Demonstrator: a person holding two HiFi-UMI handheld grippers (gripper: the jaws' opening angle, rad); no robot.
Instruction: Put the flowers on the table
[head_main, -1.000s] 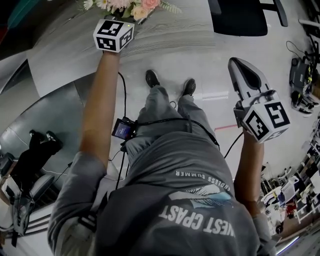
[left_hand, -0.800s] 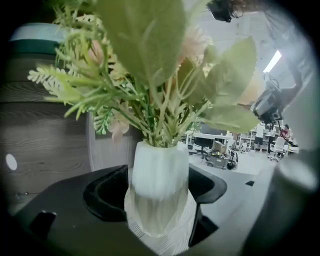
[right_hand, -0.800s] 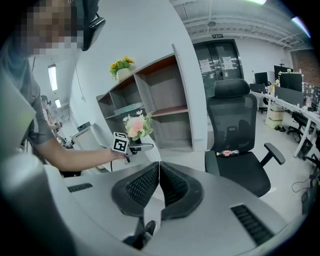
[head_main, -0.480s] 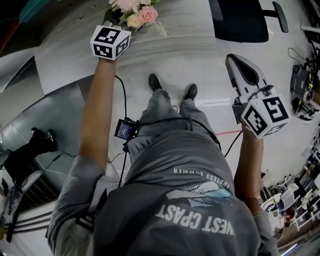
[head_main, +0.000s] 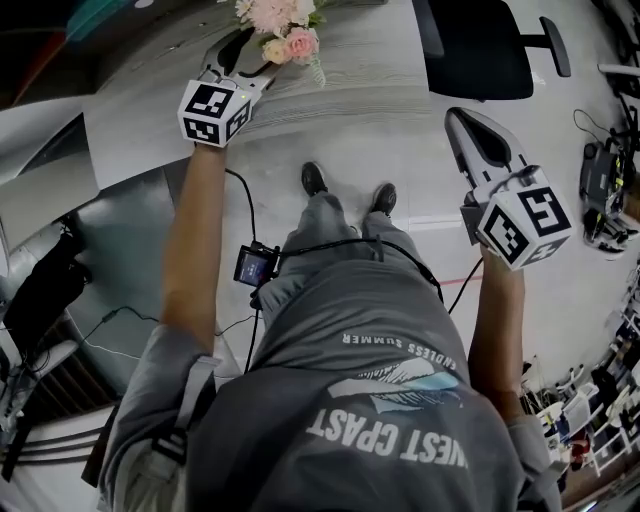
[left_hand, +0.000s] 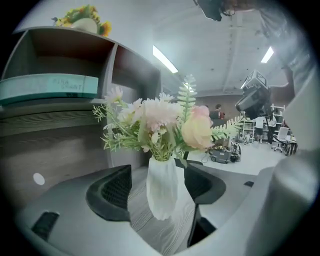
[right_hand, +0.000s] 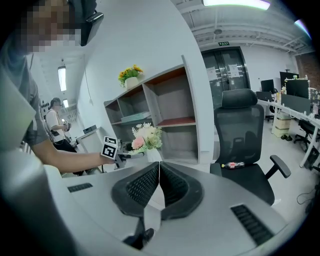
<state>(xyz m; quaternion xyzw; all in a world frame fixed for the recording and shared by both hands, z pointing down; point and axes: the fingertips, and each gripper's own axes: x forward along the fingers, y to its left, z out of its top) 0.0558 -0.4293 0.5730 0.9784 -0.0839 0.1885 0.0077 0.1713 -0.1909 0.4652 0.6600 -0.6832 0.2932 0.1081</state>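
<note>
At the 12 o'clock edge of the head view, the flowers (head_main: 285, 22), pink and cream blooms with green fern sprigs, stand upright in a white vase (left_hand: 162, 192) on the wood-grain bench (head_main: 380, 60). The left tongs (head_main: 258, 52) sit at about 11 o'clock in that view, just at 7 o'clock of the bouquet, at the end of an outstretched bare arm. Their jaws stand wide and have just been closing a little. In the left gripper view the vase is between the two dark pads, with a strip of bench showing on the left side and a thinner sliver on the right, so neither pad presses on it.

The right tongs (right_hand: 159, 170) hang at 2 o'clock in the head view, over the pale floor and well apart from the bench. Their jaws meet tip to tip with nothing between them. In the right gripper view the bouquet lies at 10 o'clock beyond the tips. An open shelf unit (right_hand: 165, 110) stands behind it, with a pot of yellow flowers (right_hand: 130, 75) on top. A black office chair (right_hand: 242, 130) is at 3 o'clock, with a small bottle (right_hand: 235, 164) lying on its seat.
</note>
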